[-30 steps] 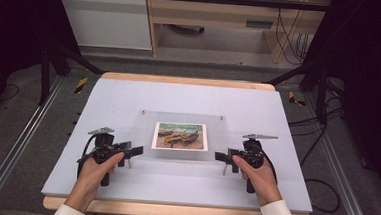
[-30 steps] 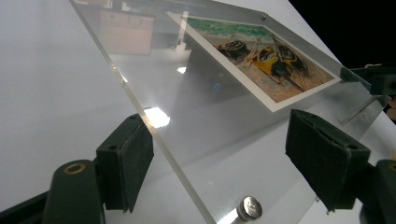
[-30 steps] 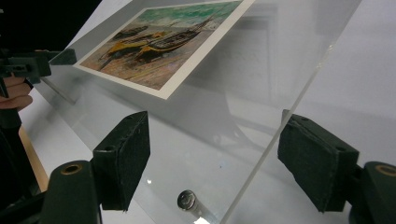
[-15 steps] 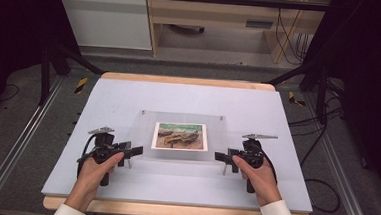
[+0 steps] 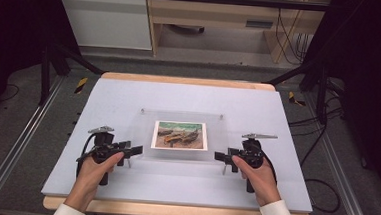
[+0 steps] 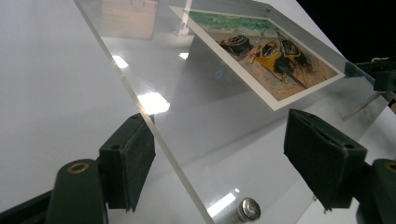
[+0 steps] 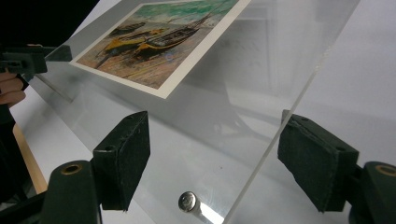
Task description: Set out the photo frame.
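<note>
Nothing has shifted since earlier. The clear acrylic picture frame (image 5: 179, 135) lies mid-frame on the counter (image 5: 129, 96), its side edges between the wide-open left tongs (image 5: 135, 149) and right tongs (image 5: 220, 157).

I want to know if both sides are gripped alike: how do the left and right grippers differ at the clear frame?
The left gripper sits at the clear frame's left near corner, the right gripper at its right near corner. In the left gripper view, one pad lies close against the sheet's edge; in the right gripper view, the edge runs close to the opposite pad. Both stand wide open, straddling the edge.
</note>
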The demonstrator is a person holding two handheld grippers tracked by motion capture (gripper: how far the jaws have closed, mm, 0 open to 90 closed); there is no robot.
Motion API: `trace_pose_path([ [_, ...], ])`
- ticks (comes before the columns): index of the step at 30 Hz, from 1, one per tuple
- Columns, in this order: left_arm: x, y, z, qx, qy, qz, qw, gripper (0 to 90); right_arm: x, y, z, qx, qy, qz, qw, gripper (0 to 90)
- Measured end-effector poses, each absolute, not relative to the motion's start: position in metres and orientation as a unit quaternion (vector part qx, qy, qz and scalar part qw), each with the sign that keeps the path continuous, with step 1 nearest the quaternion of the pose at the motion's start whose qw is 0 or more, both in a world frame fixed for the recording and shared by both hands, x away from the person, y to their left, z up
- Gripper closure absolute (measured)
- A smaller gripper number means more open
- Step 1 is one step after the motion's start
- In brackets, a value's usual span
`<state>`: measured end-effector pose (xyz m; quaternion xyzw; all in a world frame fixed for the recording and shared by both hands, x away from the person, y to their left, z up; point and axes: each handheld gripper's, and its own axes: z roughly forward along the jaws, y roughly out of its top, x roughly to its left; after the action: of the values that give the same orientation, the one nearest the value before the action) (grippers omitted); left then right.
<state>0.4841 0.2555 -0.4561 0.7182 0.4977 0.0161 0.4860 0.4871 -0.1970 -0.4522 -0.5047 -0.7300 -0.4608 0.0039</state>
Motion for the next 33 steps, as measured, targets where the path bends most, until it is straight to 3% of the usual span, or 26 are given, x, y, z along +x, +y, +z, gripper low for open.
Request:
trace_pose_path([
  [13, 0.483, 0.255, -0.449, 0.718, 0.49, 0.047, 0.492, 32.1, 0.487, -0.197, -0.445, -0.496, -0.734, -0.463, -0.034, 30.8],
  [33, 0.482, 0.254, -0.448, 0.709, 0.499, 0.073, 0.492, 37.0, 0.483, -0.196, -0.44, -0.487, -0.739, -0.461, -0.057, 38.9],
])
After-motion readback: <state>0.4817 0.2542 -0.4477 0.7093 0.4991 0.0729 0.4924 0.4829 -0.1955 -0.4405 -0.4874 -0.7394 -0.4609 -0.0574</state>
